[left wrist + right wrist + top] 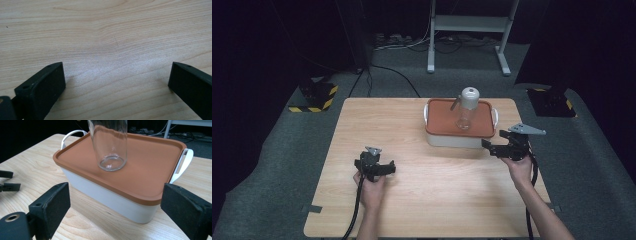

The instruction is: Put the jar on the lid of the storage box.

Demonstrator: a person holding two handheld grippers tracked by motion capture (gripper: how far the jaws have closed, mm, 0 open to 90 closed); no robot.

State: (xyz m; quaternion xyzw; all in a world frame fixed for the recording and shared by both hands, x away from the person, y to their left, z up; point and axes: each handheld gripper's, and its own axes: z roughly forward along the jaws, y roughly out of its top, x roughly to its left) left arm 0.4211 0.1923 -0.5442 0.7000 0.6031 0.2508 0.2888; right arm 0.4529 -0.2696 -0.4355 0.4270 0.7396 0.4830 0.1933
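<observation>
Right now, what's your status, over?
Both tongs open, left tongs over bare table, right tongs facing the white box. Glass bottle upright on its orange lid. Nothing in the way.

Ahead of the right gripper's [498, 141] fingers [51, 205], near them: a lidded box [112, 200] on the table [412, 200], with a glass bottle [110, 147] upright on its lid [150, 170]. Before the left gripper's [384, 167] fingers [47, 85]: bare table, box well off to the right.
</observation>
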